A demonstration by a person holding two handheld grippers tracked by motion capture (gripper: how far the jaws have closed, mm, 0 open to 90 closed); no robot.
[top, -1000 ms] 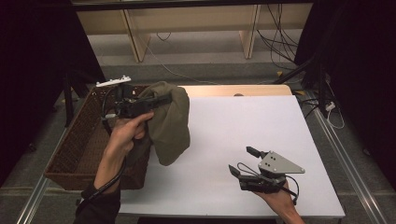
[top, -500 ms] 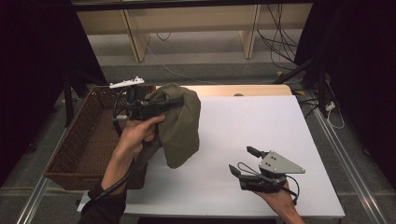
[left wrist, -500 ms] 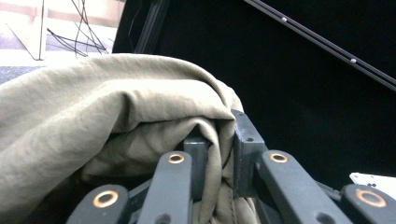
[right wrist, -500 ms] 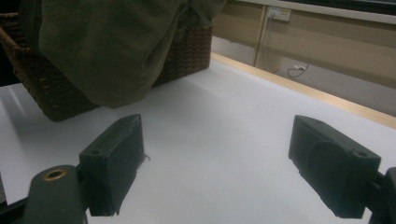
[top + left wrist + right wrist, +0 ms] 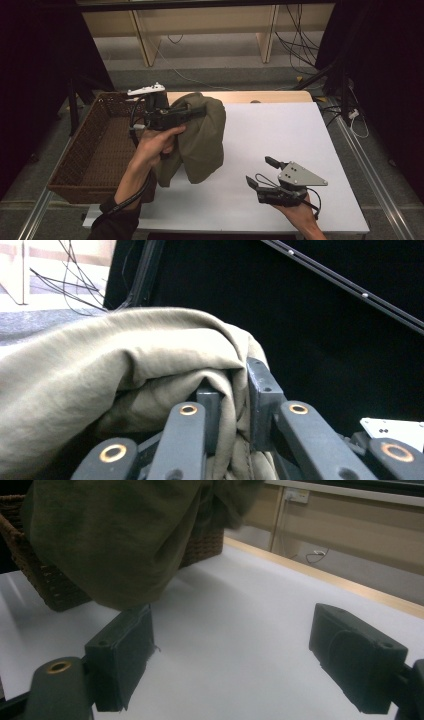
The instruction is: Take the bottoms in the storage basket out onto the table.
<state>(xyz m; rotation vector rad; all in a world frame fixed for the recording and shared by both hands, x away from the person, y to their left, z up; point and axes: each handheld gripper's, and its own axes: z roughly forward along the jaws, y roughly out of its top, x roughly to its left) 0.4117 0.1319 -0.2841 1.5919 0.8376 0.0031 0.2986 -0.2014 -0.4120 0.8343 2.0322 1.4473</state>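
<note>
White tabletop [image 5: 295, 145] spreads across most of what I see from above, with a brown wicker basket [image 5: 90, 150] set against its left edge. Next in size is the olive-green cloth [image 5: 200, 140], which I have lifted off the surface; it hangs in loose folds over the left part of the table, just beside the basket's right wall. My left gripper [image 5: 192, 112] is pinching a bunched fold of that cloth [image 5: 150, 355] near its top, jaws pressed onto the fabric from both sides. My right gripper [image 5: 259, 172] sits low at the near right of the table, well apart from the cloth, its jaws spread wide with nothing between them
</note>
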